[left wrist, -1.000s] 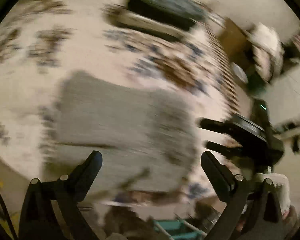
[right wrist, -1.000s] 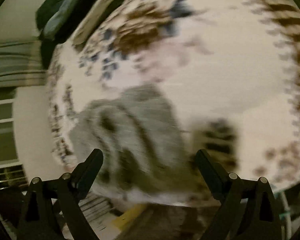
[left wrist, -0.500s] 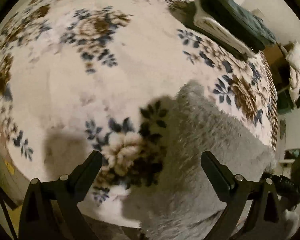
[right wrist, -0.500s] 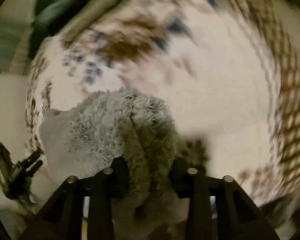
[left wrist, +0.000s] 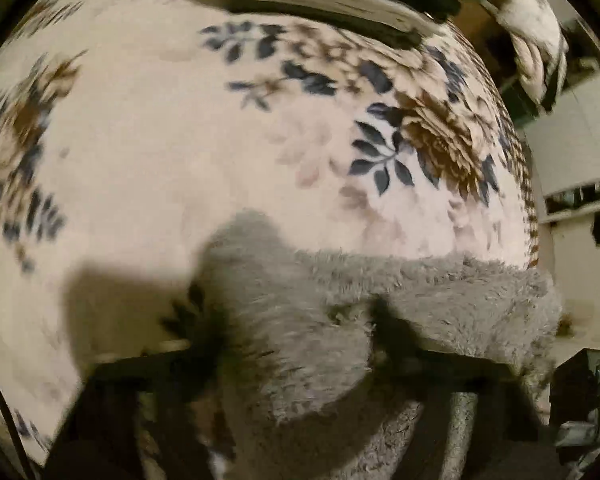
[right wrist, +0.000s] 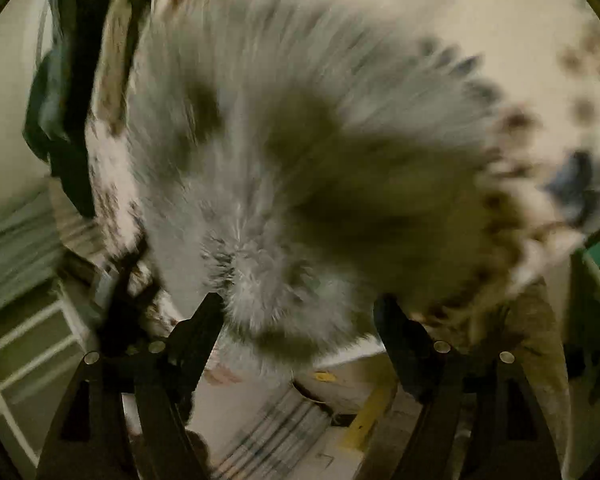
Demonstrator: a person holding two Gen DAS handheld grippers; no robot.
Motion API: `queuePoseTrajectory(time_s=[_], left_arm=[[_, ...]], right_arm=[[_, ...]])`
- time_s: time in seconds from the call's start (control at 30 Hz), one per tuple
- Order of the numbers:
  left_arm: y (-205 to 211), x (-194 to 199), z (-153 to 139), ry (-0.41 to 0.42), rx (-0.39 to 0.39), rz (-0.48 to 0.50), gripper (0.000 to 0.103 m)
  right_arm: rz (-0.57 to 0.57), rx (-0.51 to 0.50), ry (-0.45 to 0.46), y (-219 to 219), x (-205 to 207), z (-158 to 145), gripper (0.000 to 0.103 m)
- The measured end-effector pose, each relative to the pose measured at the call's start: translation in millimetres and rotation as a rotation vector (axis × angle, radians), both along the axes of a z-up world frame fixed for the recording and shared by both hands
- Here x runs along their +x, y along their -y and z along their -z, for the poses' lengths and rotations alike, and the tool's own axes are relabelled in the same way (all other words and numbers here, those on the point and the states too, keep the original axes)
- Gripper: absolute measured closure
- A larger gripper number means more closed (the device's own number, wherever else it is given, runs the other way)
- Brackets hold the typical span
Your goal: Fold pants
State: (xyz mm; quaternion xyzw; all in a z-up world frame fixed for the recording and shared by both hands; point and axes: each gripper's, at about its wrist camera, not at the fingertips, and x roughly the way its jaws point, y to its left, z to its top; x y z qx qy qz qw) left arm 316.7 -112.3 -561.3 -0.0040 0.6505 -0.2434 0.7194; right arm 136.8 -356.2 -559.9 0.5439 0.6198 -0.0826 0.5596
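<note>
- Grey fuzzy pants [left wrist: 400, 280] lying bunched at the near edge of the floral blanket [left wrist: 180, 140], not yet a neat fold.
- Left gripper [left wrist: 296, 340] closing, fabric bunched between the jaws, looks pinched.
- Right gripper [right wrist: 300, 312] closing too, pants [right wrist: 268, 280] between the jaws, pads not pressing yet, view blurred.
- Judging: both ends being grabbed; the fold-over and flattening are still to do.

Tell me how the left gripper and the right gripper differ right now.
1. The left gripper is closing on a thick bunch of the grey pants that fills its gap. The right gripper is also closing, but blur hides whether its pads press the fabric between them.
2. The left gripper's fingers are smeared by blur, while the right gripper's are sharp.

Shared: both point down at the pants on the floral blanket.
</note>
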Motion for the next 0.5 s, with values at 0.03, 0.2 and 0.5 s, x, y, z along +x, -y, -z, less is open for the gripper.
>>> queuePoseTrajectory(time_s=[0.03, 0.2, 0.5], left_arm=[[2, 2, 2, 0.01, 0.017, 0.006, 0.063], [-6, 26, 26, -0.033, 0.029, -0.04, 0.064], [-65, 28, -33, -0.122, -0.252, -0.151, 0.034]], right_arm=[[0.004, -0.063, -0.008, -3, -3, -2, 0.068], [0.039, -0.138, -0.151, 0, -65, -3, 0.08], [-0.094, -0.31, 0.021, 19, -31, -99, 0.023]])
